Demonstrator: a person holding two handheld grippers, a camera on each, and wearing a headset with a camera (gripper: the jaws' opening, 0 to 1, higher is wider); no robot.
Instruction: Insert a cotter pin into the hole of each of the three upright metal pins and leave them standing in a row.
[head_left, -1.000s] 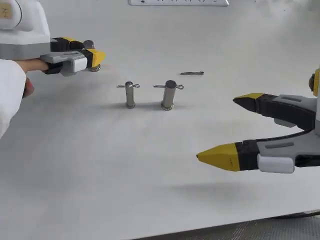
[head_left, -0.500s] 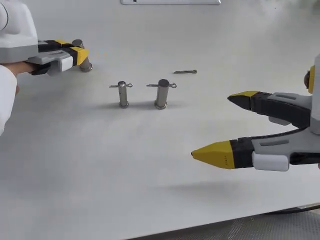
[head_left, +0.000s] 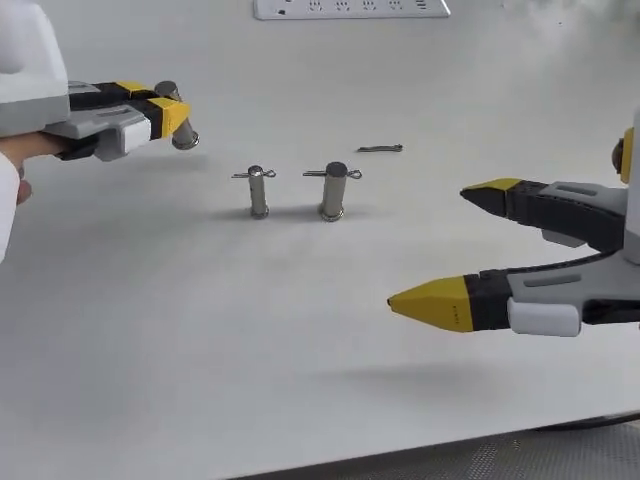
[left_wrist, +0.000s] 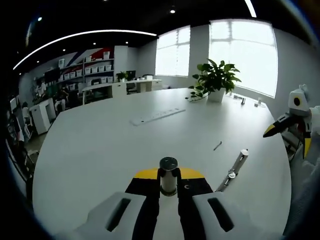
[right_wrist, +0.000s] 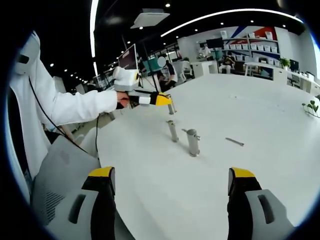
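- We find the left gripper (head_left: 176, 117) clamped on the third pin (left_wrist: 168, 176); its jaws pinch the shaft at the far left of the bench (head_left: 250, 340).
- Right gripper (head_left: 430, 248) hangs over the near right of the bench, spread wide with nothing between the jaws.
- Thin pin (head_left: 259, 192) and thick pin (head_left: 334, 192) stand upright side by side, fitted cotter pins (head_left: 345, 173) through their tops.
- We note a loose cotter pin (head_left: 381, 149) lying flat behind the thick pin, apart from it.
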